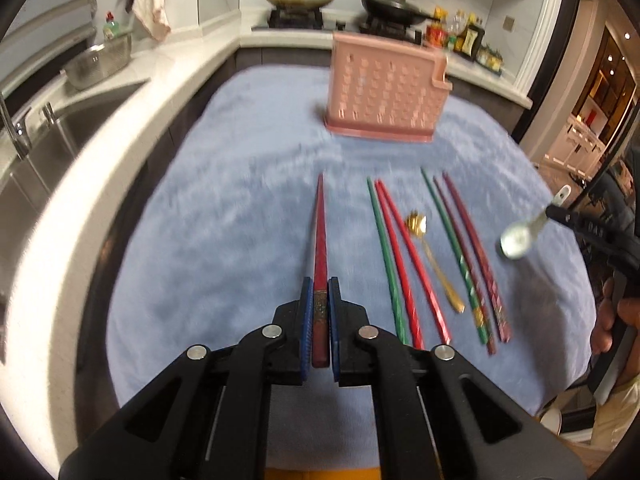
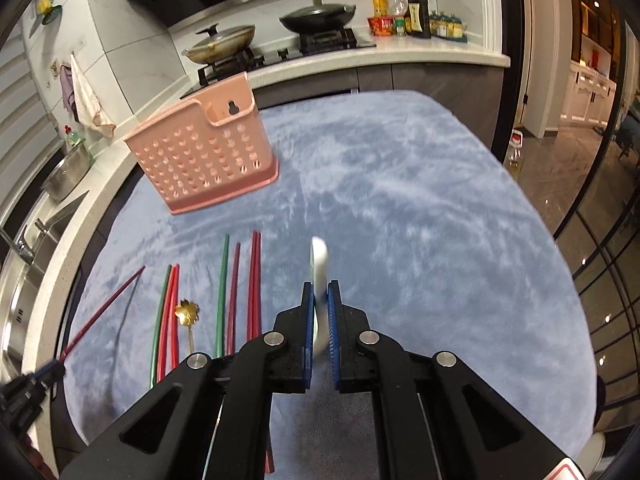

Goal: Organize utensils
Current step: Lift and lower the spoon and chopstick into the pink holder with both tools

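Between our left tongs [image 1: 320, 308] we grip a dark red chopstick [image 1: 319, 240], its tip pointing ahead toward the pink perforated plastic utensil holder [image 1: 384, 92] standing farther off on the blue plush tabletop [image 1: 240, 184]. Our right tongs [image 2: 321, 312] are clenched on a white spoon [image 2: 319, 264], held on edge above the cloth. Just right of the left tongs lie green, red and maroon chopsticks [image 1: 400, 256] in a loose row, with a gold flower-bowled spoon [image 1: 424, 248] among them.
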Demonstrator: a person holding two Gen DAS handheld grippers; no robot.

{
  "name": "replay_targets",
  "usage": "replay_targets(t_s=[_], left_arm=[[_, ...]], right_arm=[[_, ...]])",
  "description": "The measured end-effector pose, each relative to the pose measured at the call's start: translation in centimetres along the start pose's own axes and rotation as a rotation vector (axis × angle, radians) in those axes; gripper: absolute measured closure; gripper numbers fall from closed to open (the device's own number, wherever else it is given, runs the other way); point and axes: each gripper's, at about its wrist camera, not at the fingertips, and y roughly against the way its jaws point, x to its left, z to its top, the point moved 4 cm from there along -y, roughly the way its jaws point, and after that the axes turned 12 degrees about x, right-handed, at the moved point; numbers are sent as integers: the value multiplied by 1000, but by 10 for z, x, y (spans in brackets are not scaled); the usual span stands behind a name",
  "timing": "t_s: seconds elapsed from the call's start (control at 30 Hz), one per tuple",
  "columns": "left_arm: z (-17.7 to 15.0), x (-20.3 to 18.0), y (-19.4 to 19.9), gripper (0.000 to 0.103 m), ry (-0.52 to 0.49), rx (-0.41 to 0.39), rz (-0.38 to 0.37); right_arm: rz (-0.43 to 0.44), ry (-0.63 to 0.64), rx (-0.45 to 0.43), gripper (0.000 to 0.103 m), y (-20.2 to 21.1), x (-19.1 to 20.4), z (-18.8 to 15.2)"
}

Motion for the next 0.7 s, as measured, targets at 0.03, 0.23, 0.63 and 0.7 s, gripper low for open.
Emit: replay_targets(t_s=[0.03,0.23,0.63,0.7], left_arm=[[6,1,4,96,2,-14,-1],[46,5,26,96,12,-109,5],[162,0,91,96,-15,-358,28],[184,-4,105,96,-23,-413,27]], right_arm=[[-6,8,-11,97,4,1,3],[6,40,-48,97,19,12,23],[77,90,-173,97,36,46,124],[86,89,-188,97,35,52,144]])
